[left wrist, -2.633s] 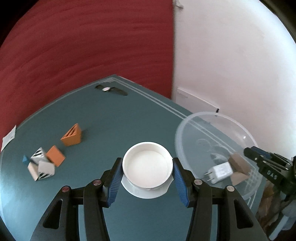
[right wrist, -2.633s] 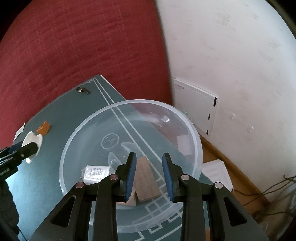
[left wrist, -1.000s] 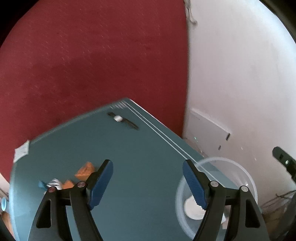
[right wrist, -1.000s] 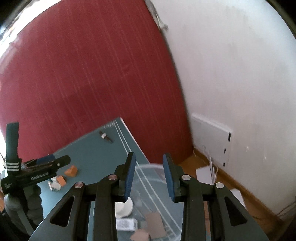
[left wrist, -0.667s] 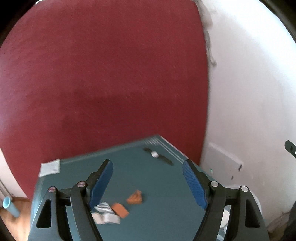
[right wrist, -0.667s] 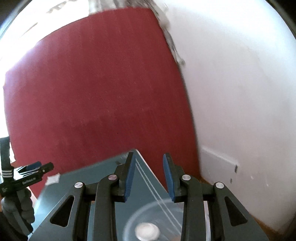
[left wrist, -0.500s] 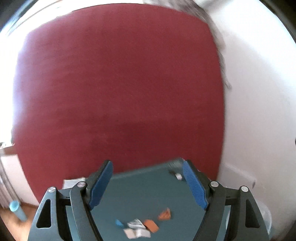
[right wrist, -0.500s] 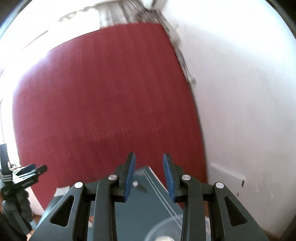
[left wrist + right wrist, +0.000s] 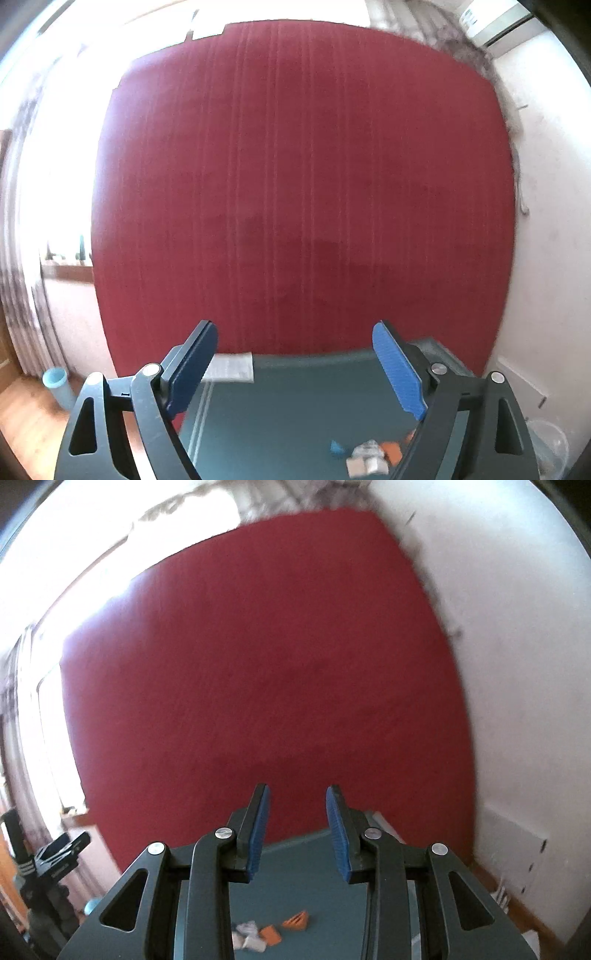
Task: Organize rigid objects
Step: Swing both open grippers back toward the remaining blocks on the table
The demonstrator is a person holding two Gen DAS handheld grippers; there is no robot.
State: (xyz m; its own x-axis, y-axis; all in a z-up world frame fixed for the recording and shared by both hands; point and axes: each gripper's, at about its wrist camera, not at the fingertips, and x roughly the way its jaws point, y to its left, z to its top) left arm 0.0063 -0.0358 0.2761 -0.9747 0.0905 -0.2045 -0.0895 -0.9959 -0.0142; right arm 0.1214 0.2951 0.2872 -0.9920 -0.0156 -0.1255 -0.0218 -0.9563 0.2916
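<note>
My left gripper (image 9: pixel 294 326) is held level above the teal table (image 9: pixel 295 398). Its jaws are opening wide and nothing is between them. Far below lie small blocks: a blue piece (image 9: pixel 337 447), white striped blocks (image 9: pixel 365 459) and an orange block (image 9: pixel 393 450). The clear bowl (image 9: pixel 550 446) shows at the lower right edge; its contents are hidden. My right gripper (image 9: pixel 297 788) has its jaws drawn close with only a narrow gap and nothing in it. Under it I see an orange triangle (image 9: pixel 297 920), an orange block (image 9: pixel 271 935) and white blocks (image 9: pixel 249 939). The left gripper's body (image 9: pixel 59 853) shows at the far left.
A red curtain (image 9: pixel 303 184) fills the back behind the table. A white paper (image 9: pixel 231 367) lies at the table's far left corner. A light blue cup (image 9: pixel 55 380) stands on the wooden floor at the left. A white wall panel (image 9: pixel 513 842) is at the right.
Both grippers have risen and tipped up from the bowl, so the red curtain now fills both views. The left view swung leftward and the blocks slid low. The left jaws stand wider.
</note>
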